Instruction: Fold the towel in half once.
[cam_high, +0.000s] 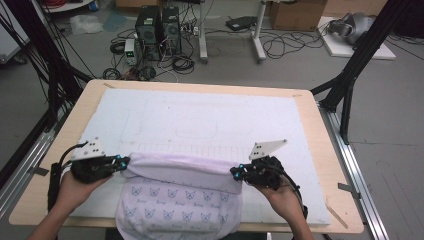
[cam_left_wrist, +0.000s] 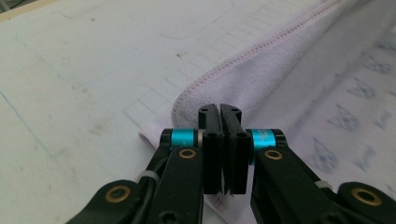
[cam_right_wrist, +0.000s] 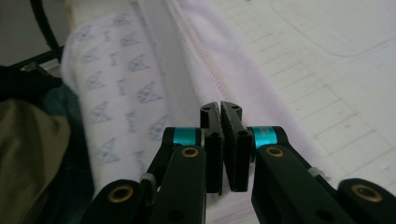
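A pale lilac towel (cam_high: 180, 200) printed with small cat faces lies on the near part of the white mat and hangs over the table's front edge. Its plain side is rolled up along the far hem, stretched between my two grippers. My left gripper (cam_high: 124, 161) is shut on the towel's left corner; in the left gripper view the jaws (cam_left_wrist: 219, 108) meet on the stitched hem of the towel (cam_left_wrist: 280, 70). My right gripper (cam_high: 234, 173) is shut on the right corner; in the right gripper view the jaws (cam_right_wrist: 220, 106) pinch the towel (cam_right_wrist: 154, 56) by its seam.
The white mat (cam_high: 200, 115), with faint drawn outlines, covers most of the wooden table (cam_high: 322, 145). Black frame legs (cam_high: 350, 70) stand at both sides. Computer towers (cam_high: 157, 30) and cables lie on the floor beyond. The person's clothing (cam_right_wrist: 28, 140) is at the left in the right gripper view.
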